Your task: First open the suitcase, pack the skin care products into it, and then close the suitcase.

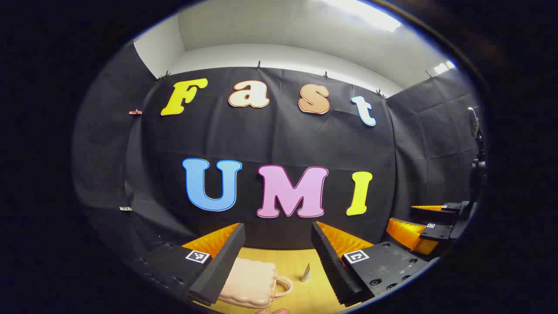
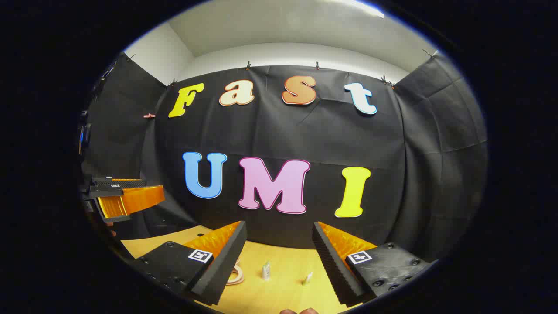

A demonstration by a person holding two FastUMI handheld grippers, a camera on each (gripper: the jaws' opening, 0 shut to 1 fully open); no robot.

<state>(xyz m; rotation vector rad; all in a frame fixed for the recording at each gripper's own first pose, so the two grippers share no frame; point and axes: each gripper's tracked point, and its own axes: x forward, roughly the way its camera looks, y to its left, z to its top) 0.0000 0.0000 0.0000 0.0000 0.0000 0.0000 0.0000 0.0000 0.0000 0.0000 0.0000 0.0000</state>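
**Both grippers raised, suitcase closed on the desk**

The left gripper (image 1: 278, 261) hangs above the desk (image 1: 301, 292), fingers spread, holding nothing. Below it a pale pink suitcase (image 1: 250, 281) lies closed, its handle toward a small upright tube (image 1: 306, 273). The right gripper (image 2: 279, 261) is likewise spread and empty above two small skin care tubes (image 2: 266, 270).
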